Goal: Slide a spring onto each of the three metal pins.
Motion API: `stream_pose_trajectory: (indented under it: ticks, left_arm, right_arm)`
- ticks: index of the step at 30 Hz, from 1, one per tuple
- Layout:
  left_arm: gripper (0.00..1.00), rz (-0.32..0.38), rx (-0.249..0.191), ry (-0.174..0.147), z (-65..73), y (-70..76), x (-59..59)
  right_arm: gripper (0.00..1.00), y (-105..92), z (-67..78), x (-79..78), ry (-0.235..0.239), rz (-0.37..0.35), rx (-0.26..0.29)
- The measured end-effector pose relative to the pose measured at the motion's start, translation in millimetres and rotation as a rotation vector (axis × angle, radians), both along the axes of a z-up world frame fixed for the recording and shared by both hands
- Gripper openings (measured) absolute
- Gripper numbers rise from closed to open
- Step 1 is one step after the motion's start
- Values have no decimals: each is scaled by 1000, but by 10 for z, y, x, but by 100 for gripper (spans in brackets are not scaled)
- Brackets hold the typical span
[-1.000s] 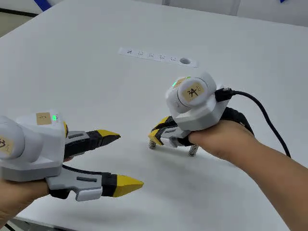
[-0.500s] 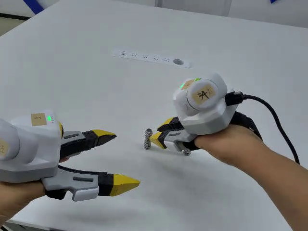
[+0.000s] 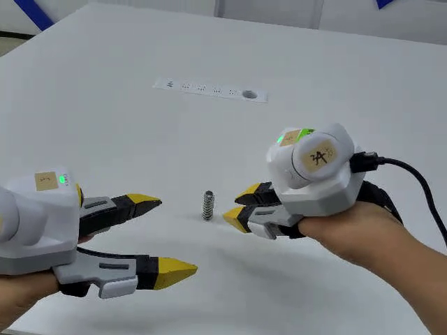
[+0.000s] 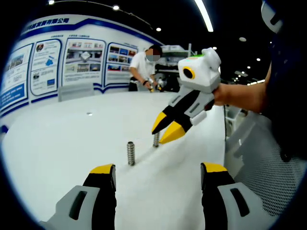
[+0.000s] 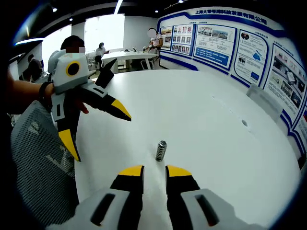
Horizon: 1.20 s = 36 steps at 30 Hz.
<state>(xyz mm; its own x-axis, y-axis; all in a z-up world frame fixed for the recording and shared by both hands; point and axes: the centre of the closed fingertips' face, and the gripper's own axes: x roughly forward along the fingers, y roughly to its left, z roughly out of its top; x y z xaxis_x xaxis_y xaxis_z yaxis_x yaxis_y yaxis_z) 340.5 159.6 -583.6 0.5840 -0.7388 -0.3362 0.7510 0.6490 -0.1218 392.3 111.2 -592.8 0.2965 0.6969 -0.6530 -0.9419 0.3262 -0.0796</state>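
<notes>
Hovering beside upright spring point(image 3: 207, 205), right gripper point(image 3: 237, 205) slightly parted, left gripper point(image 3: 174, 234) spread wide, sticker point(image 3: 319, 156) writing illegible

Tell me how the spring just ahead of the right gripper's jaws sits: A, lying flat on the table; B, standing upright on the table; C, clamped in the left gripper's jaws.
B: the spring stands upright on the white table, just beyond the right gripper, with no jaws touching it.
</notes>
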Motion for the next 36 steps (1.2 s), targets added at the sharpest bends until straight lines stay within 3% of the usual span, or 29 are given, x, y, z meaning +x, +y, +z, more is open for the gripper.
stream_pose_trajectory:
  ticks: [18,24,36]
  left_arm:
    - [74,-12,14,-4,29,-30,-40]
    - [74,-15,17,-9,57,-39,-42]
    - [74,-18,23,-9,58,-51,-47]
  right_arm:
    - [21,-416,57,-211,15,-61,31]
    - [22,-582,120,-250,30,-96,66]
    - [24,-955,48,-311,58,-151,53]
